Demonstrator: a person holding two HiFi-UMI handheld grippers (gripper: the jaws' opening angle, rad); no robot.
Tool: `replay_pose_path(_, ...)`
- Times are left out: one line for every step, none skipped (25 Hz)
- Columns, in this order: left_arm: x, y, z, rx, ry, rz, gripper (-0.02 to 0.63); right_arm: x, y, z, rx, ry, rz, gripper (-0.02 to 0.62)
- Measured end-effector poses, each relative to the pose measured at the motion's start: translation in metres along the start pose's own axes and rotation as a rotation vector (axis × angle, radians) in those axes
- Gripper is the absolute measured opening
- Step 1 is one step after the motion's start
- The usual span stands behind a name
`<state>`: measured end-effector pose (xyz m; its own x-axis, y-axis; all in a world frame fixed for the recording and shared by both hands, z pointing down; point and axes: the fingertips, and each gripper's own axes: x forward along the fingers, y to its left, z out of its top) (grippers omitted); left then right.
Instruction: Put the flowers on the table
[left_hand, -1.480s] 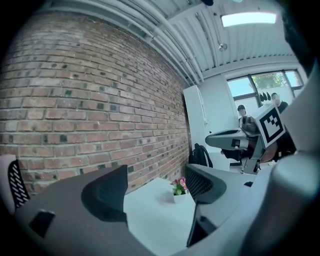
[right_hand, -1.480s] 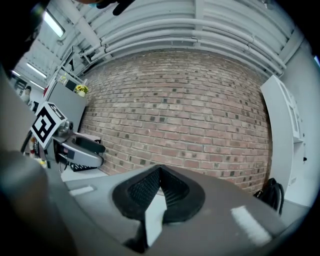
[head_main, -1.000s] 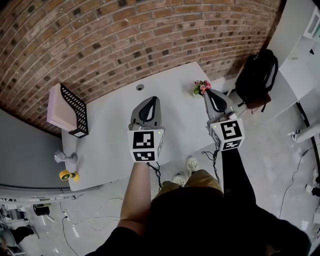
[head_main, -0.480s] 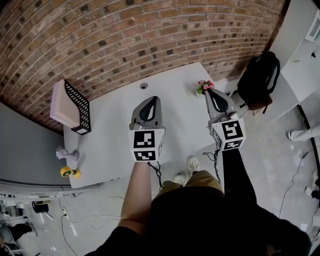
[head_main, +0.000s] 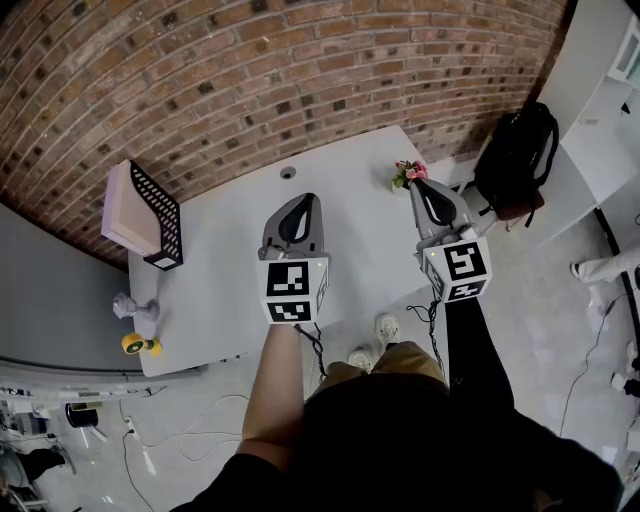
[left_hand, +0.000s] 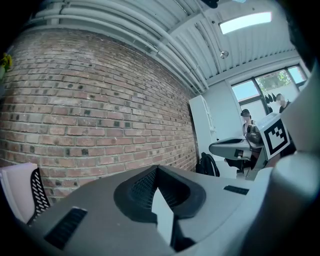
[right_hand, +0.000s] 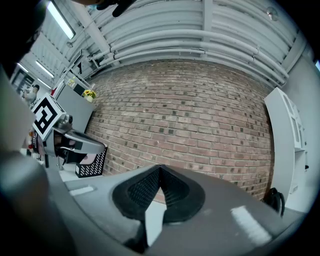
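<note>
The brick wall (head_main: 250, 90) filled the far side of the scene, and the white counter (head_main: 220, 270) ran along it below you. A black backpack (head_main: 515, 155) sat off to the right, beyond the counter's end. At the far left of the counter stood a black mesh file rack (head_main: 155, 215) with a pink folder (head_main: 125, 210) in it.

You held both grippers level over the near part of the counter. Your left gripper (head_main: 304, 198) hung above the middle, its jaws brought together with nothing between them. Your right gripper (head_main: 416, 184) hovered at the right edge, jaws likewise closed and empty.

The flowers (head_main: 406, 174), a small pink bunch with green leaves, stood at the counter's right edge, just beside the tip of your right gripper. Neither gripper held them. Whether they rested fully on the counter or just past its rim could not be made out.

Smallest were a grey object (head_main: 130, 312) and a yellow one (head_main: 133, 345) at the near left corner.

If the flowers sat on the counter, the placing looked done, with only a pull-back left.
</note>
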<state>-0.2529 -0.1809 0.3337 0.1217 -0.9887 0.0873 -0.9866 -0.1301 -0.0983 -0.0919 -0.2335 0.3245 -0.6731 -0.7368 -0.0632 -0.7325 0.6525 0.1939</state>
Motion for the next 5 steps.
replay_pose_path(-0.0001,-0.0008,-0.0004,-0.001,0.000,-0.001,0.008,-0.0010,-0.0001,-0.0002,0.000,-0.001,0.000,0.002)
replay_pose_path(-0.0006,-0.0014,-0.0011,-0.003,0.001,-0.002,0.008,-0.0019,0.0002,-0.0004,0.001,-0.001,0.000,0.002)
replay_pose_path(-0.0012,-0.0018,-0.0019,-0.004,0.002,-0.002,0.008,-0.0028,0.0008,-0.0008,0.001,-0.001,0.000,0.002)
replay_pose_path(-0.0019,-0.0023,-0.0026,-0.005,0.003,-0.003,0.008,-0.0036,0.0015,-0.0012,0.001,-0.001,0.001,0.002)
replay_pose_path(-0.0026,-0.0027,-0.0033,-0.006,0.004,-0.003,0.008,-0.0045,0.0022,-0.0016,0.002,-0.002,0.001,0.002)
